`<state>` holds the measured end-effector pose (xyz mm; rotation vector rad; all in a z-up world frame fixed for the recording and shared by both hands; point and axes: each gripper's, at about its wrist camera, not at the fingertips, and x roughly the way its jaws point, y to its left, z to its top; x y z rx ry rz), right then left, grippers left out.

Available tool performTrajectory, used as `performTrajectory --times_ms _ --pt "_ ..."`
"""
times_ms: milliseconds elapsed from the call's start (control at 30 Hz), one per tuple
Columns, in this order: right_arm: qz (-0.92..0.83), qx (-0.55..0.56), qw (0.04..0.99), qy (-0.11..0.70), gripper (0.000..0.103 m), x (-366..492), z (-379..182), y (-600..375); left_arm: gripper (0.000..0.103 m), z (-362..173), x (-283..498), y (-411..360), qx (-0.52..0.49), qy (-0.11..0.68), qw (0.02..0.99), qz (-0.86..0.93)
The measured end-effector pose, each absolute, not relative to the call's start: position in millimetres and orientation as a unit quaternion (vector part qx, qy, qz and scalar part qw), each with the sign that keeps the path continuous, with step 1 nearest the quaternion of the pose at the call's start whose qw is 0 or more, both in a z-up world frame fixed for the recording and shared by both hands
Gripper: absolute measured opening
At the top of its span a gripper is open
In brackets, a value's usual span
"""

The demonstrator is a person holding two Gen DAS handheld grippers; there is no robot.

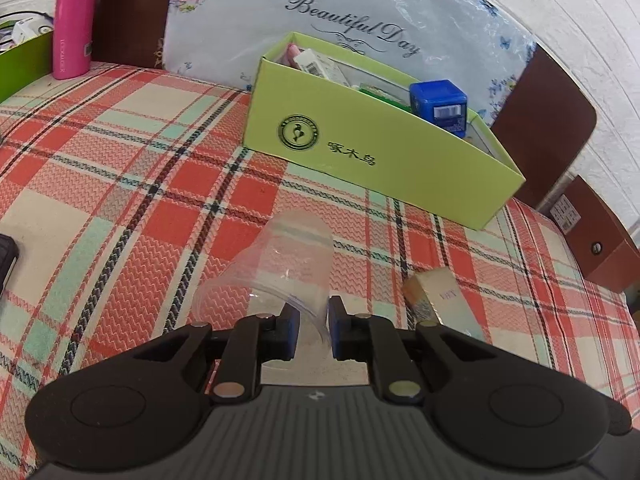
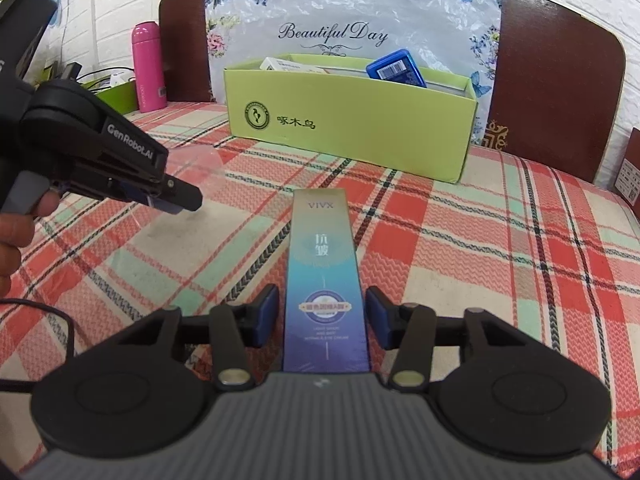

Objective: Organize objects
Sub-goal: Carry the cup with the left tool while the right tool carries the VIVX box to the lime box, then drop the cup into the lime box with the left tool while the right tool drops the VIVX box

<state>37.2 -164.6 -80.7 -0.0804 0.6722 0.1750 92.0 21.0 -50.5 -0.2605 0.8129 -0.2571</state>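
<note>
My left gripper [image 1: 313, 312] is shut on a clear zip bag [image 1: 276, 268] and holds it above the plaid cloth; it also shows in the right wrist view [image 2: 176, 200] at the left. My right gripper [image 2: 322, 306] is open, its pads on either side of a long blue VIVX box [image 2: 324, 264] lying on the cloth, with small gaps. That box shows in the left wrist view [image 1: 440, 300] at the right. A lime green box [image 2: 352, 128] at the back holds a blue carton [image 2: 396, 68] and other packets.
A pink bottle [image 2: 149, 68] stands at the back left beside a second green box [image 1: 24, 64]. A wooden headboard [image 2: 556, 92] and a floral bag [image 2: 344, 20] stand behind. A black cable [image 2: 48, 320] lies at the left. A dark object [image 1: 6, 260] sits at the left edge.
</note>
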Motion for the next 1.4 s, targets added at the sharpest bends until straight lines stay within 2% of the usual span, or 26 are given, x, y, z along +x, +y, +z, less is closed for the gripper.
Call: performTrajectory --times_ms 200,733,1067,1300,1367,1400 --pt "0.092 -0.032 0.940 0.327 0.038 36.1 -79.9 -164.8 0.004 -42.4 85.1 19.6 -0.118 0.380 0.906 -0.145" --pt "0.108 -0.022 0.969 0.223 0.038 41.0 -19.7 -178.8 0.004 42.6 96.5 16.0 -0.117 0.265 0.939 -0.186" --pt "0.096 -0.042 0.978 0.178 0.038 128.4 12.9 -166.7 0.004 79.8 173.1 -2.7 -0.122 0.224 0.949 -0.183" --pt "0.085 -0.058 0.980 0.169 0.038 201.8 10.2 -144.8 0.004 80.5 221.5 -14.7 -0.112 0.218 0.953 -0.179" --pt "0.086 -0.063 0.979 0.175 0.038 218.5 3.8 -140.5 0.005 70.1 234.7 -17.9 -0.104 0.219 0.954 -0.178" --pt "0.085 -0.069 0.978 0.175 0.039 225.8 -2.1 -137.4 0.016 62.7 238.8 -19.1 -0.098 0.218 0.955 -0.174"
